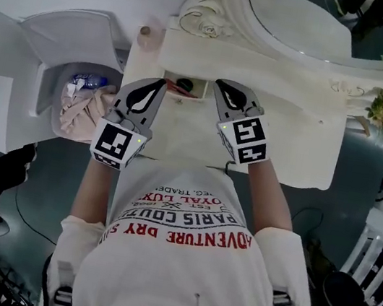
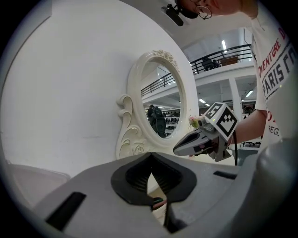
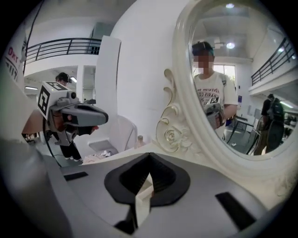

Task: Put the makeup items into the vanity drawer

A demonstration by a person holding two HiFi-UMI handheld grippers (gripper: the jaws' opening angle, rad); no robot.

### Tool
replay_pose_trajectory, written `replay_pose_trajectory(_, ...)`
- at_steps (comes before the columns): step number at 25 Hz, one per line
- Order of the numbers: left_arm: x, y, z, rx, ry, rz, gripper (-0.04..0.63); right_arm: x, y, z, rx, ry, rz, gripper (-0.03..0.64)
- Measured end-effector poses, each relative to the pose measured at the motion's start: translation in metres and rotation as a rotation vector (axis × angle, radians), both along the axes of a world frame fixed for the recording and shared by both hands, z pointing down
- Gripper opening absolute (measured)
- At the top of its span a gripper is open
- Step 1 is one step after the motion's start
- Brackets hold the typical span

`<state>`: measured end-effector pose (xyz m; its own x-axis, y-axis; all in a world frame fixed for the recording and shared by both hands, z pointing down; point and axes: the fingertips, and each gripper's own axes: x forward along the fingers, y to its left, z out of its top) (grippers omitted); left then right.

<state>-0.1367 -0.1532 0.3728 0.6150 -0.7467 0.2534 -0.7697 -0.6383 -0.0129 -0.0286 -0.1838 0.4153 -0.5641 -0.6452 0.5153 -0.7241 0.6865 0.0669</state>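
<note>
- Treat both tools as shut and empty: left gripper (image 1: 162, 84) and right gripper (image 1: 220, 84) with jaws pressed together, nothing between them, side by side just above the open drawer (image 1: 204, 92)
- Count what already lies inside: a black round item (image 1: 184, 84) and a red item (image 1: 176, 89), both toward the drawer's left side
- Check the far left corner of the desk (image 1: 305, 132) for a small bottle (image 1: 145, 31), seemingly not yet put away; too small to tell if makeup
- If makeup, spread the left jaws wide before reaching, close around its body, carry upright, lower in beside the red item
- Otherwise, probably time to shut up: set closed tips flat on the drawer's near front, push straight toward the mirror (image 1: 310, 23), evenly on left and right to avoid jamming
</note>
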Motion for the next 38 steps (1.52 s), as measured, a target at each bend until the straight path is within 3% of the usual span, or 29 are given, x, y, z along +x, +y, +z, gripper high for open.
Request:
replay_pose_trajectory(6,0.017,-0.006,-0.021,0.038,0.007,0.03,0.002,0.033,0.015,-0.053,0.202,-0.093,0.094,-0.002)
replay_pose_trajectory(16,0.038,-0.011,-0.046,0.059,0.034,0.029,0.002,0.075,0.031,-0.093,0.341,-0.204,0.183,-0.003)
replay_pose_trajectory(25,0.047,-0.01,-0.056,0.08,0.039,0.01,0.002,0.089,0.023,-0.1,0.336,-0.234,0.181,-0.003)
replay_pose_trajectory(38,0.054,-0.001,-0.058,0.091,0.032,0.013,0.002,0.075,0.026,-0.099,0.329,-0.259,0.156,-0.003)
